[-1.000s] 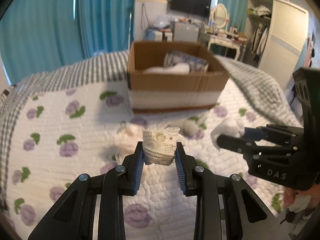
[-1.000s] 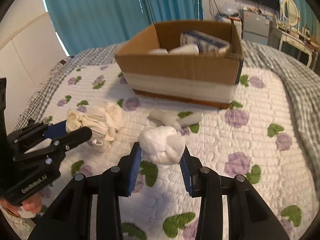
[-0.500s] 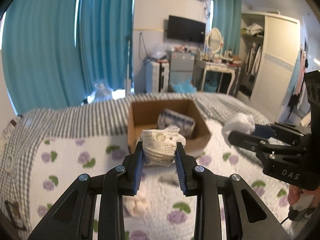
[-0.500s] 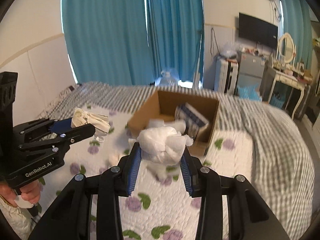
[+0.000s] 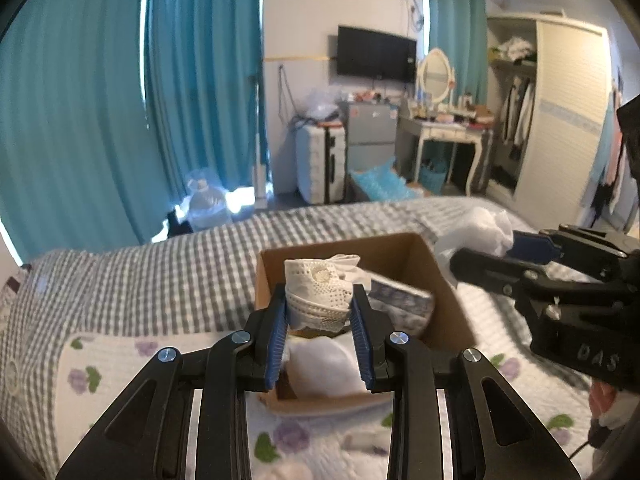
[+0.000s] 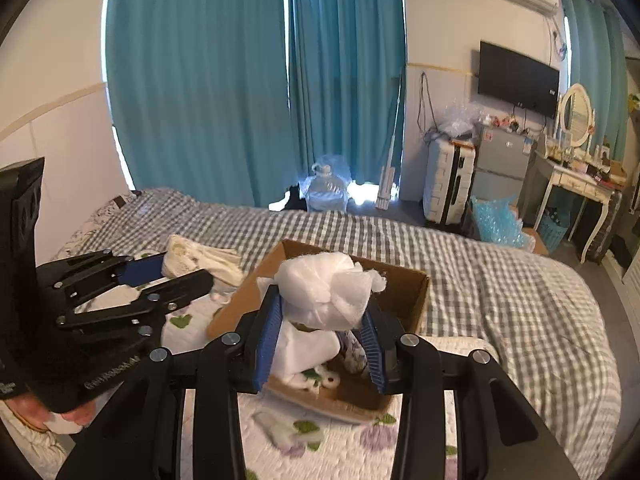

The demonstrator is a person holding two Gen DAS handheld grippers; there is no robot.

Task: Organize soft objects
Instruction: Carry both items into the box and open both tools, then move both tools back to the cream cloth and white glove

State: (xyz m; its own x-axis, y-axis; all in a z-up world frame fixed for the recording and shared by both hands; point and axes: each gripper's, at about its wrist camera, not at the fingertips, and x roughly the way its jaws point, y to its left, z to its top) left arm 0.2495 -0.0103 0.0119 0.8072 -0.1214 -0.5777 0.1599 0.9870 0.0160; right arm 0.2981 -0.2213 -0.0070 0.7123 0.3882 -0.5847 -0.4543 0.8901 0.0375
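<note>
Overhead, lacy folded cloth (image 5: pixel 318 294), cardboard box (image 5: pixel 448 292)

My right gripper (image 6: pixel 320 330) clamps a white bundle (image 6: pixel 326 294) above the open box (image 6: pixel 404 304). At left, my left gripper (image 6: pixel 160 278) pinches cream cloth (image 6: pixel 200 260).

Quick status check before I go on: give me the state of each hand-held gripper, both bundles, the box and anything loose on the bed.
Left hand-held gripper: shut on cream lace bundle.
Cream lace bundle: held above the box.
Right hand-held gripper: shut on white cloth bundle.
White cloth bundle: held above the box.
Cardboard box: open, partly filled, resting on the bed.
Small white item: loose on the quilt, outside the box.
</note>
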